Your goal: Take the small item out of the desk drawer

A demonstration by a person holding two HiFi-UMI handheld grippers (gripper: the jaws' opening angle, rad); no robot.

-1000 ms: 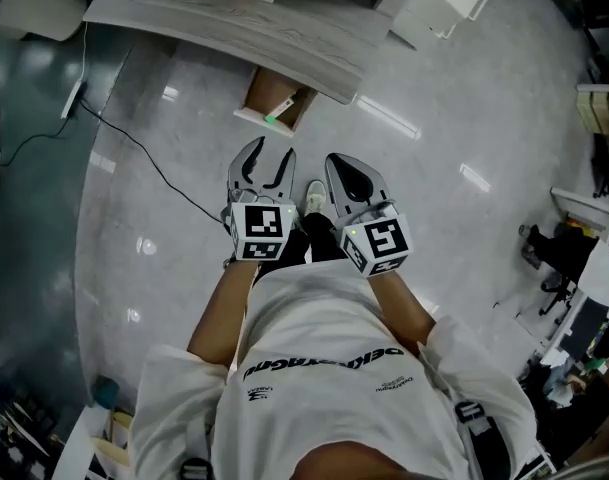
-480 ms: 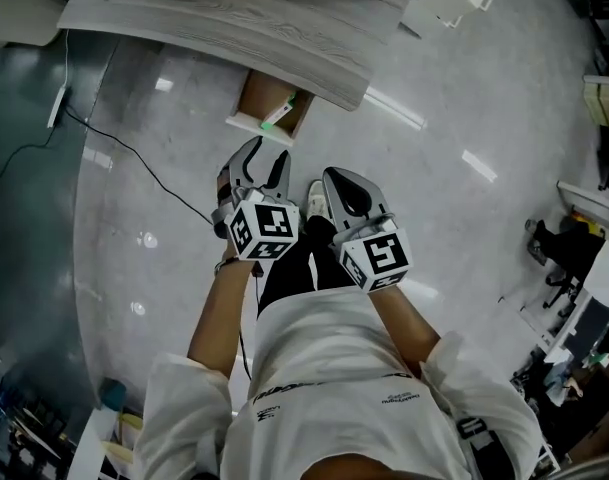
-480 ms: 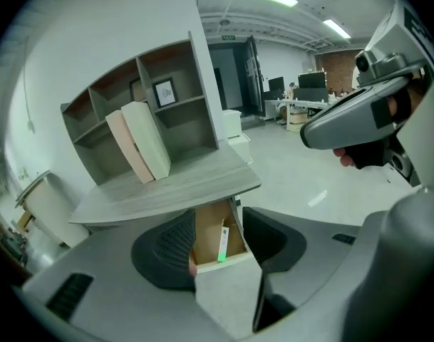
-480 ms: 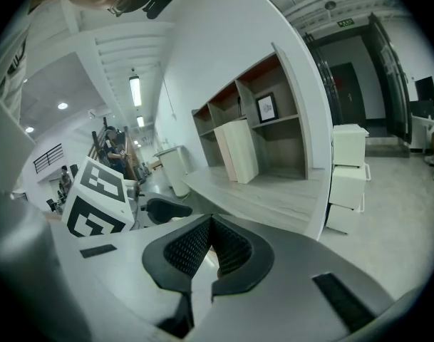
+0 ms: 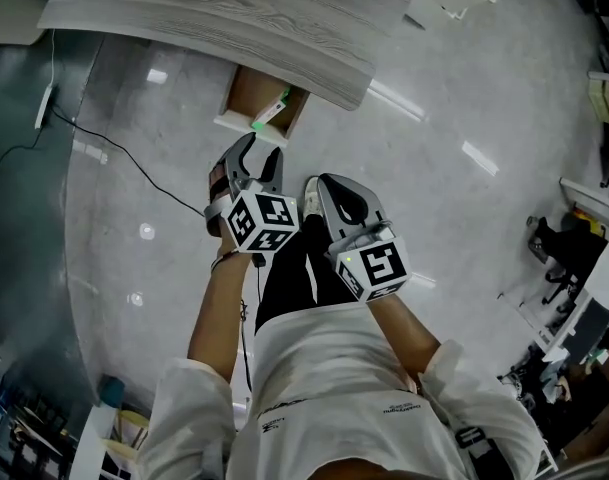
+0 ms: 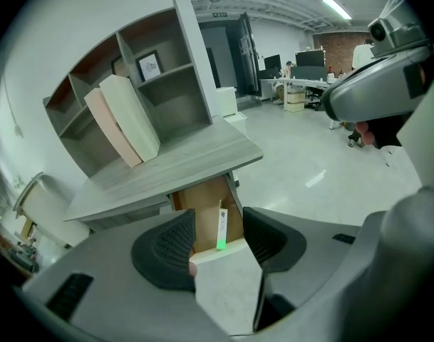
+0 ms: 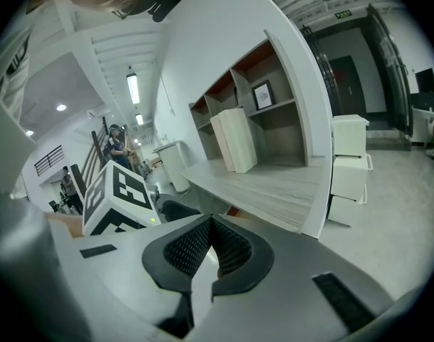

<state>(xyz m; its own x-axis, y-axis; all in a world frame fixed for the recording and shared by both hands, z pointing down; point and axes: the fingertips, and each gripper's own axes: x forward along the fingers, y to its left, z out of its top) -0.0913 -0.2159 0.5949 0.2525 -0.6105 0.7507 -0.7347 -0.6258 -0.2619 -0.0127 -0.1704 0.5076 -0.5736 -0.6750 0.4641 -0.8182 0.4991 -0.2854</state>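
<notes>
An open wooden drawer (image 5: pixel 252 96) juts out from under the grey desk (image 5: pixel 214 23). In it lies a small white stick-like item with a green end (image 5: pixel 269 116), close to the drawer's front edge. My left gripper (image 5: pixel 259 152) hovers just in front of the drawer, open and holding nothing. In the left gripper view the item (image 6: pixel 221 228) and the drawer (image 6: pixel 202 212) show between the spread jaws of that gripper (image 6: pixel 218 244). My right gripper (image 5: pixel 325 182) hangs shut and empty beside the left, farther from the drawer; its own view shows its pads (image 7: pixel 195 248) pressed together.
A black cable (image 5: pixel 134 158) runs over the glossy grey floor left of the drawer. Shelves with leaning books (image 6: pixel 127 120) stand on the desk. A white drawer cabinet (image 7: pixel 348 166) stands at the desk's right end. The person's shoe (image 5: pixel 313 195) is between the grippers.
My left gripper has moved forward toward the open drawer, staying open. The right gripper stays shut and has barely shifted. The person has stepped closer to the desk.
</notes>
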